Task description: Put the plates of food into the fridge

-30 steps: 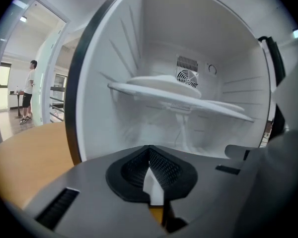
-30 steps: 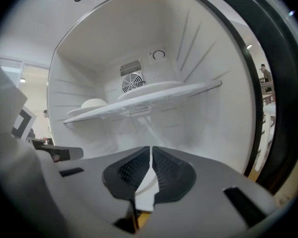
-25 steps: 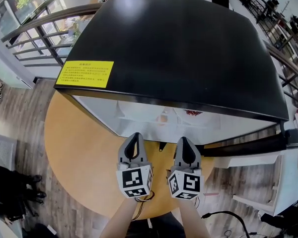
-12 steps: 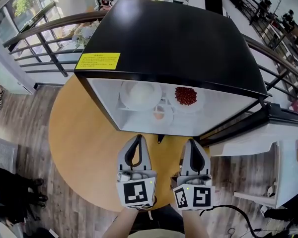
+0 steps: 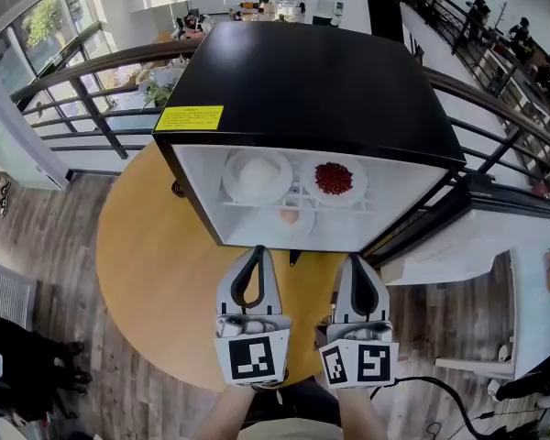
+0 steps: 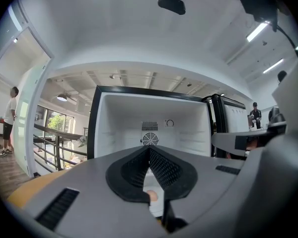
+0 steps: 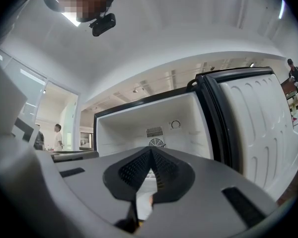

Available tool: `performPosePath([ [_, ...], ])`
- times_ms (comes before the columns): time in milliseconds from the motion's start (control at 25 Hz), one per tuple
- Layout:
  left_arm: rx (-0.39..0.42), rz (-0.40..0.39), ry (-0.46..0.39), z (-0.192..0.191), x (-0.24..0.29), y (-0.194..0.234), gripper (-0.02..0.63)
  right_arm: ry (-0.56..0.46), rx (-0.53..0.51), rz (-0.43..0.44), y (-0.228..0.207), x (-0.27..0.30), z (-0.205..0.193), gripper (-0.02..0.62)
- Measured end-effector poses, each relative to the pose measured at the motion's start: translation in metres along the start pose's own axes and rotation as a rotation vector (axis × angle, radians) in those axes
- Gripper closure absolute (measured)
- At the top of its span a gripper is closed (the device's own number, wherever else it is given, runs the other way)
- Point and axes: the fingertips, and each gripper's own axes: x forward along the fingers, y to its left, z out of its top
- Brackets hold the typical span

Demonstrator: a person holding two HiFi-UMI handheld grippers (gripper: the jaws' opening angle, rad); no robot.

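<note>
Plates (image 5: 257,174) sit inside the fridge (image 5: 312,71). Left gripper (image 5: 256,250) & right gripper (image 5: 358,261) hover out front, jaws pressed together, empty. Prob. next: swing door (image 7: 258,133) shut gently, w/o rattling them.

The left gripper (image 5: 256,250) and right gripper (image 5: 358,260) are held side by side, just apart, level and pointing forward. The fingers (image 6: 133,171) of each meet at the tips with nothing between them. The forearms (image 5: 222,417) run back toward the body.
</note>
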Motion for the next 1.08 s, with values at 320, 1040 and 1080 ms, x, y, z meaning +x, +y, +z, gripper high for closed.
performPosePath([
  [320, 0.000, -0.004, -0.022, 0.011, -0.005, -0.002, 0.598, -0.010, -0.009, 0.004, 0.002, -0.003, 0.006, 0.583],
  [1040, 0.011, 0.004, -0.020, 0.013, -0.011, 0.000, 0.598, -0.015, -0.016, -0.002, 0.005, -0.007, 0.011, 0.583],
  [1080, 0.012, 0.005, -0.021, 0.014, -0.012, 0.001, 0.598, -0.015, -0.016, -0.002, 0.006, -0.008, 0.012, 0.583],
])
